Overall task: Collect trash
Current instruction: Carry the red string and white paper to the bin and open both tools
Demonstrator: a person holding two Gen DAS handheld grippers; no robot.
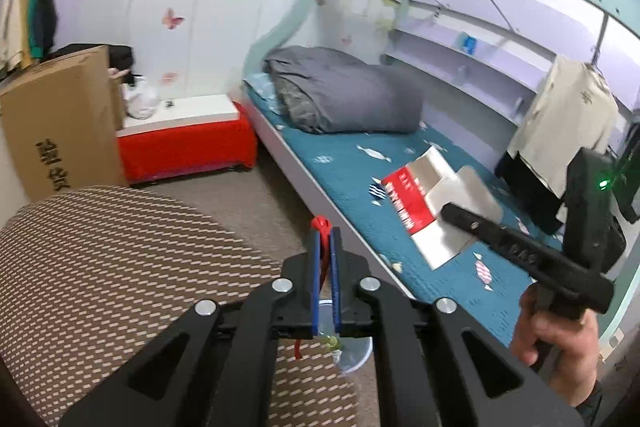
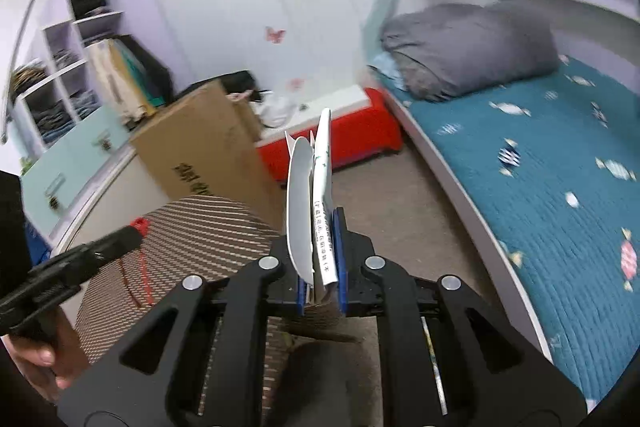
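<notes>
My left gripper [image 1: 325, 233] is shut on a red drawstring [image 1: 321, 223] of a clear plastic bag [image 1: 352, 355] that hangs below the jaws, over the floor beside a striped round stool [image 1: 132, 267]. My right gripper [image 2: 322, 215] is shut on a flattened white and red carton [image 2: 318, 179]; in the left wrist view the carton [image 1: 432, 203] is held above the teal bed. The left gripper also shows in the right wrist view [image 2: 132, 233] at lower left, with the red string.
A teal bed [image 2: 540, 179] with a folded grey duvet [image 1: 344, 91] fills the right. A cardboard box [image 1: 64, 119], a red bench [image 1: 188, 151], shelves [image 2: 68, 67] and hanging clothes [image 1: 568, 123] stand around. Brown carpet [image 2: 400, 195] lies between.
</notes>
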